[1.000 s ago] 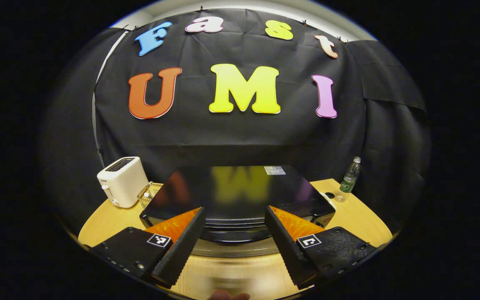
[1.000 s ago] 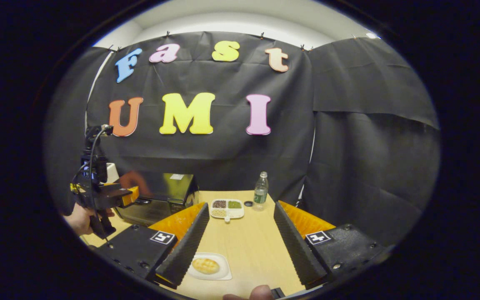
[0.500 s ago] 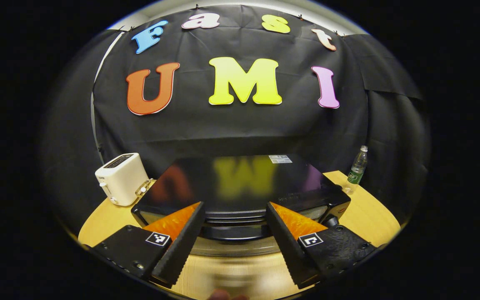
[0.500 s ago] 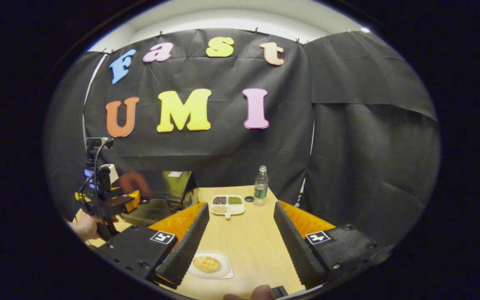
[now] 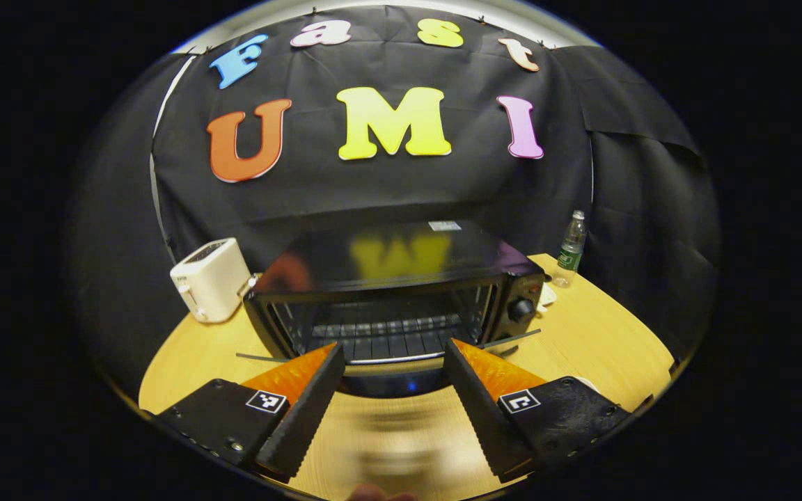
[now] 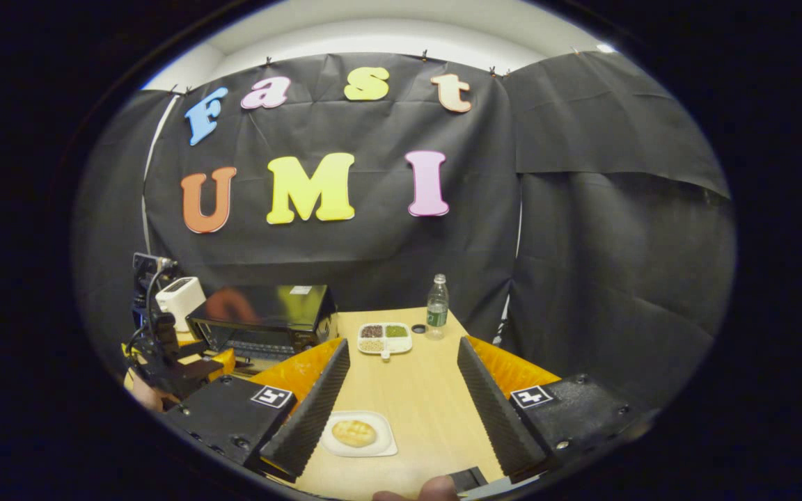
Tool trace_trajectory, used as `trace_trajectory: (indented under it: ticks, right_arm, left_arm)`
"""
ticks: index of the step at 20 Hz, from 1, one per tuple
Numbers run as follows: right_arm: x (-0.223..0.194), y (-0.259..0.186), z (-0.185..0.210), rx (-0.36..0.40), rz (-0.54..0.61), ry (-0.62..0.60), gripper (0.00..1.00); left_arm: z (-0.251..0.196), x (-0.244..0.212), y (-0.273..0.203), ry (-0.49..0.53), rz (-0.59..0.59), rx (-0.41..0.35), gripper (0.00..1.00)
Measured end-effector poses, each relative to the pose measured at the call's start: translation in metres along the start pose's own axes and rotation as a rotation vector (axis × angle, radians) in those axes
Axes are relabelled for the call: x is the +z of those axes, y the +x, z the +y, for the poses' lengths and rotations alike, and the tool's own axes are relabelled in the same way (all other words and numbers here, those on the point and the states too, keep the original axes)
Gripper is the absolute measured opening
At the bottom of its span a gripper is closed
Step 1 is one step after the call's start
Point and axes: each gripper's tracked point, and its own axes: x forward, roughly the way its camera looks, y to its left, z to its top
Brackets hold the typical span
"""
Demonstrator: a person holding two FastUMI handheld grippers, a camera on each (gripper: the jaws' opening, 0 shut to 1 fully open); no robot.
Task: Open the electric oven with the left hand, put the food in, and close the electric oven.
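While oven (image 5: 401,278) open: left gripper (image 5: 392,410) low (jaws apart).

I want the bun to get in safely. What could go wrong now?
1. The oven door hangs open between the left gripper fingers, which don't seem to be pressing on it; it might swing or drop.
2. The bun lies loose on a small plate near the table's front edge, so the open right gripper could squash it or push the plate off.
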Motion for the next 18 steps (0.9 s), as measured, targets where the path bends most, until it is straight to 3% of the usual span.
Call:
trace_trajectory:
  ticks: [6, 9, 12, 13, 14, 18]
  right_arm:
    - [-0.014, -0.021, -0.006, -0.015, 0.026, -0.020, 0.99]
    - [-0.020, -0.024, -0.009, -0.016, 0.041, -0.032, 0.99]
    - [-0.029, -0.023, -0.007, -0.010, 0.061, -0.037, 0.99]
    - [-0.032, -0.023, -0.006, -0.007, 0.067, -0.042, 0.99]
    - [-0.034, -0.023, -0.004, -0.002, 0.074, -0.048, 0.99]
    - [-0.048, -0.019, -0.001, 0.011, 0.106, -0.053, 0.99]
  left_arm:
    - [-0.004, -0.058, -0.019, 0.037, 0.094, -0.009, 0.97]
    - [-0.005, -0.084, -0.021, 0.015, 0.148, -0.021, 1.00]
    - [-0.006, -0.114, -0.021, -0.012, 0.224, -0.026, 0.96]
    - [-0.004, -0.124, -0.018, -0.020, 0.249, -0.028, 1.00]
    - [-0.005, -0.134, -0.015, -0.033, 0.277, -0.030, 0.94]
    - [-0.005, -0.144, -0.011, -0.060, 0.313, -0.016, 0.94]
